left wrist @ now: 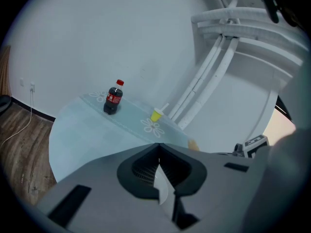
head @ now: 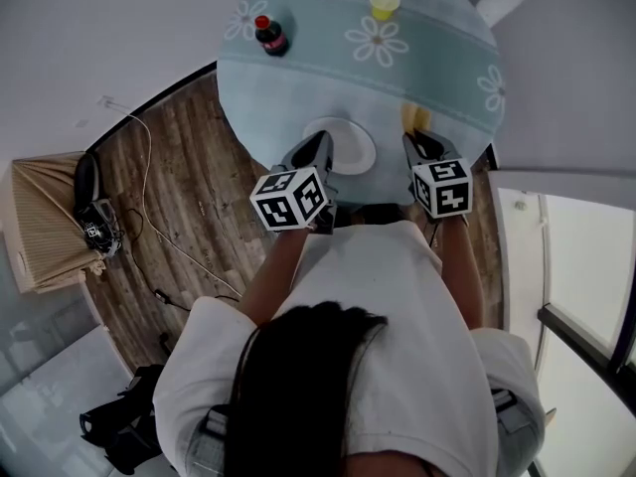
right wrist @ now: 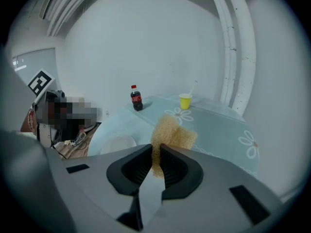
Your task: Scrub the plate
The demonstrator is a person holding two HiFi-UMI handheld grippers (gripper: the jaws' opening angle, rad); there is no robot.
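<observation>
A white plate (head: 354, 149) lies flat near the front edge of the round table (head: 298, 87) with its pale blue flowered cloth. My left gripper (head: 320, 147) reaches over the plate's left rim; in the left gripper view its jaws (left wrist: 158, 147) are shut, and a white sliver shows in the slit below the tips. My right gripper (head: 418, 139) hangs just right of the plate, shut on a yellow sponge (right wrist: 173, 132) that sticks out past the tips. The sponge (head: 415, 117) is above the cloth. The plate (right wrist: 116, 143) shows left of the right jaws.
A cola bottle (head: 269, 35) stands at the table's far left and a yellow cup (head: 384, 4) with a straw at the far edge. White pipes (left wrist: 204, 76) run up the wall behind. On the wooden floor lie a cable (head: 149, 187), a beige box (head: 40, 222) and black gear.
</observation>
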